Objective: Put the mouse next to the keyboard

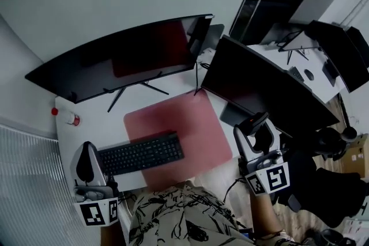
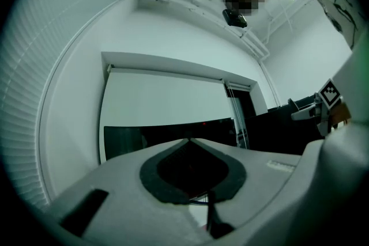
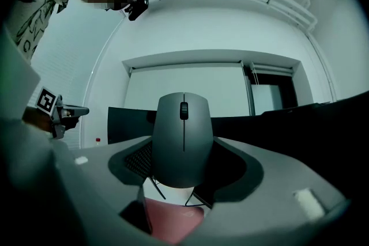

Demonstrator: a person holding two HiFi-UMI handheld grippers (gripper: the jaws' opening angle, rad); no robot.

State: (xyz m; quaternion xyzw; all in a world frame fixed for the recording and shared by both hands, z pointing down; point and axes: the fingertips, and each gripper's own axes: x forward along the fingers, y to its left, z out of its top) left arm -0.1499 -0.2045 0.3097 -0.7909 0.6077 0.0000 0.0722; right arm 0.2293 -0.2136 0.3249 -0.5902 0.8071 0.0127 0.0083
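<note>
The right tool [image 1: 258,127] clamps the mouse [image 3: 183,141]; I'd lower it flat onto the desk [image 1: 99,124] just beside the keyboard [image 1: 141,154]. The left tool [image 1: 87,163] is closed, empty.

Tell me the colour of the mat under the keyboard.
The mat is dull red, clearest in the head view.

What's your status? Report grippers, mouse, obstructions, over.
Left gripper shut, empty, left of black keyboard. Right gripper shut on grey computer mouse, held in the air. Red desk mat bare right of keyboard, nothing in the way.
</note>
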